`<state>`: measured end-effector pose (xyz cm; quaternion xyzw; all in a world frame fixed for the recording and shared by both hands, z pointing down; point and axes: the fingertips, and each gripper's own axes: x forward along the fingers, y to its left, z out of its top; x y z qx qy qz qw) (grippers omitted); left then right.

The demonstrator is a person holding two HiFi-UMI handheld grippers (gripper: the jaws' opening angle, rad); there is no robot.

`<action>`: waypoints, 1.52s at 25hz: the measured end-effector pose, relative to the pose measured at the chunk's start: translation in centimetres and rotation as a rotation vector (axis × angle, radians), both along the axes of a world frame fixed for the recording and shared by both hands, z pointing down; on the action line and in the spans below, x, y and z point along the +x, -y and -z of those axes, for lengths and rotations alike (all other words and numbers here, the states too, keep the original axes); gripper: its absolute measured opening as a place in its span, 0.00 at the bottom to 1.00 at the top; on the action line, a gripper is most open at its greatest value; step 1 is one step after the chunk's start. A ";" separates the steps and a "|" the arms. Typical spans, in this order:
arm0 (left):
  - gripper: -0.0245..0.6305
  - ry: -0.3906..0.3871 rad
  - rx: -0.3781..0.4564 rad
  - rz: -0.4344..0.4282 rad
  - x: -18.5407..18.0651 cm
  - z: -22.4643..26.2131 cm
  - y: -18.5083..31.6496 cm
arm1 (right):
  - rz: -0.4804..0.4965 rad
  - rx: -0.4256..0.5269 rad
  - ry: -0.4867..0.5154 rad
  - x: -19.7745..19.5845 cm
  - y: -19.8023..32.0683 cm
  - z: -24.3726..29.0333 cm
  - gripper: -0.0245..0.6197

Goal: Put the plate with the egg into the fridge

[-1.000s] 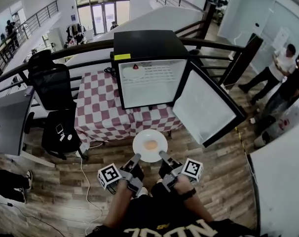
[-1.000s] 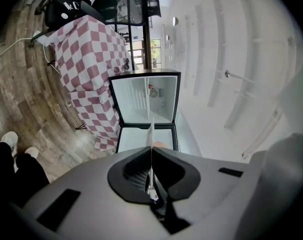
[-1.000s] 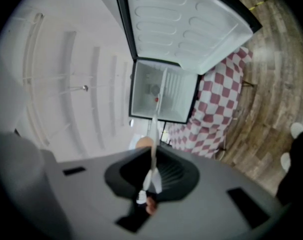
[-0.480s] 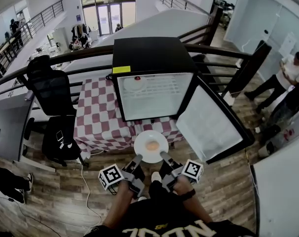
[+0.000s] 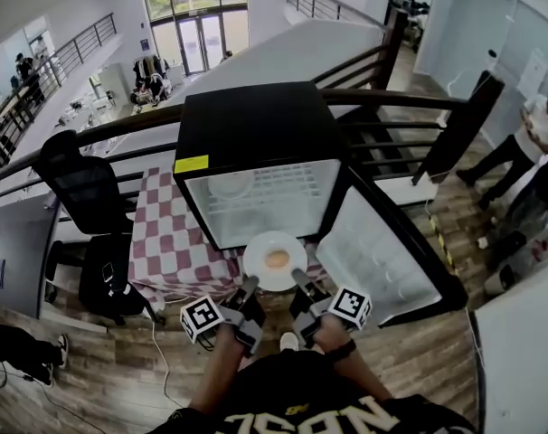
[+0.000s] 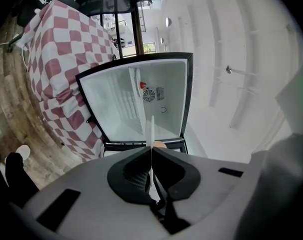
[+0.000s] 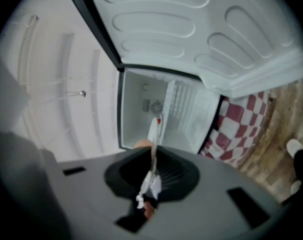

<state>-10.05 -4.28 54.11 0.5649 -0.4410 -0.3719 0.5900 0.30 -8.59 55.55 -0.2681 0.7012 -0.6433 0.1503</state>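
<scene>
White plate (image 5: pixel 256 253) w/ egg (image 5: pixel 277 259) at frame centre, before open fridge (image 5: pixel 256 125); L gripper (image 5: pixel 250 285), R gripper (image 5: pixel 297 278) both clamped on rim.

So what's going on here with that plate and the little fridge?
A person holds a white plate with an egg on it, the left tool and the right tool each shut on its near rim. It hangs at the mouth of the mini fridge, whose door stands open, and isn't inside yet. The fridge sits on a checkered tablecloth.
</scene>
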 end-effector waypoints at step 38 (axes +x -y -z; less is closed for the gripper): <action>0.08 0.037 -0.033 -0.032 -2.6 -2.4 15.7 | -0.130 0.034 -0.033 -2.4 14.7 -1.7 0.11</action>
